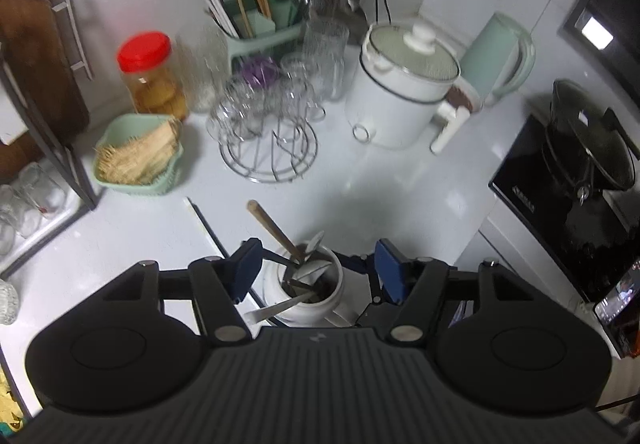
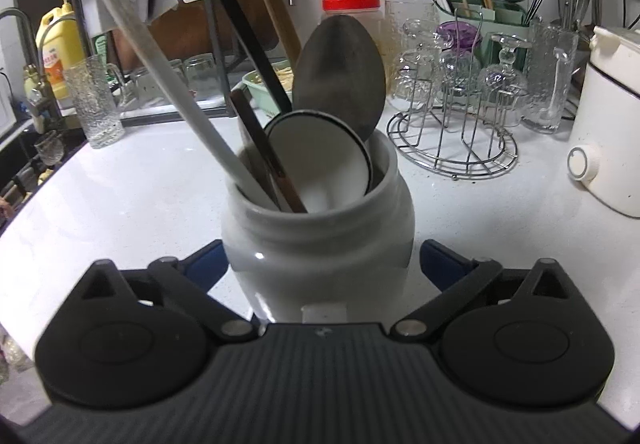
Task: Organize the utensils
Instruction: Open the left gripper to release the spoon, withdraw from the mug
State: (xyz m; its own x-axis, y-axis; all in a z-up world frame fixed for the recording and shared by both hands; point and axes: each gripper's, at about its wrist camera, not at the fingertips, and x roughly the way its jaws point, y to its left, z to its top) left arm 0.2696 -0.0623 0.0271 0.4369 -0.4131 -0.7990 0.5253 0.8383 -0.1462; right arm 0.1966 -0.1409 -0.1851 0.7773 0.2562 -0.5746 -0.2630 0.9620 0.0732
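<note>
Spoon upright in jar, bowl up

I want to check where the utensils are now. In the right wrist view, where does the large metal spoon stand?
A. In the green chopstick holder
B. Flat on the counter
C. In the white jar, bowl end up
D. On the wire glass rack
C: the metal spoon rises bowl end up out of the white jar, beside a white spoon and several long handles.
</note>
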